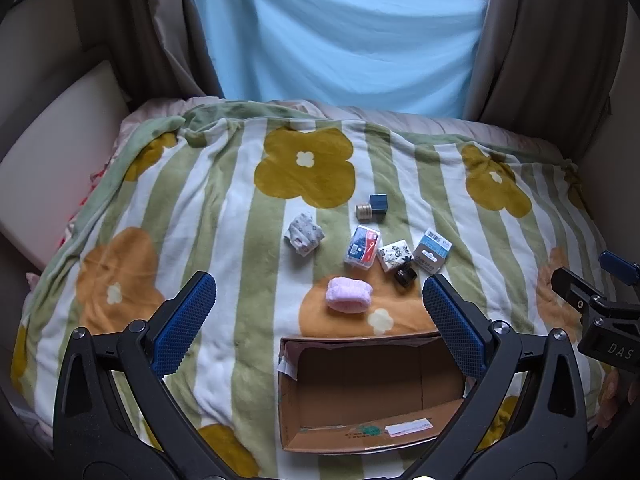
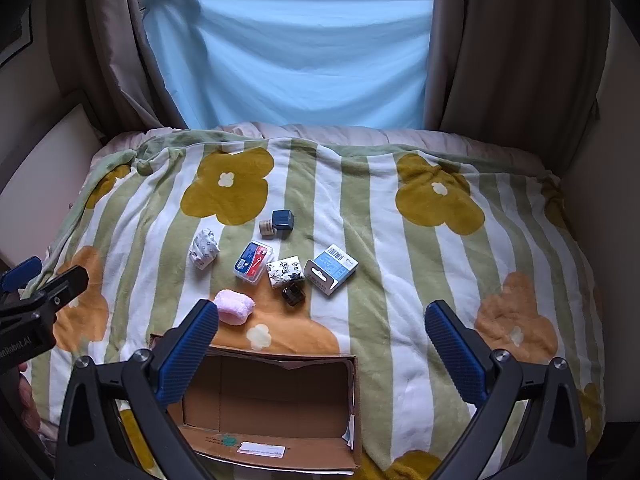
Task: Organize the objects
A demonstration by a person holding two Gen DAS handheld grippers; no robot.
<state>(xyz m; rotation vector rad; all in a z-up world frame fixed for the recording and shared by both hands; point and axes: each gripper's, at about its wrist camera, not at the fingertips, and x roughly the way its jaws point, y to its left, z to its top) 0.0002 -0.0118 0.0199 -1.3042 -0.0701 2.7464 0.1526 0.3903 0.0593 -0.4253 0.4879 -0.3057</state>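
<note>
Covering the whole bed, a striped blanket (image 2: 400, 248) with big flower prints carries everything, so the things sit on soft, slightly uneven cloth rather than a hard top. Nearest the blanket's front edge lies an open cardboard box (image 2: 276, 446), mouth up and empty, most likely there as the place the small things should go into. Beyond it, toward the middle of the blanket, the things lie in a loose cluster: a blue-and-white carton (image 2: 331, 269), a clear plastic case (image 2: 253, 261) with red and blue inside, a patterned little box (image 2: 285, 271) between those two, a rolled pink cloth (image 2: 234, 306) closest to the cardboard box, a crumpled printed cloth (image 2: 203, 249) to the left, a dark blue cube (image 2: 282, 222) with a small tan spool (image 2: 265, 227) touching it at the far end, and a small black pot (image 2: 293, 294).

Both the left gripper (image 1: 320, 320) and the right gripper (image 2: 322, 340) hover above the cardboard box with jaws spread wide, holding nothing, which suits a start before any pick.
</note>
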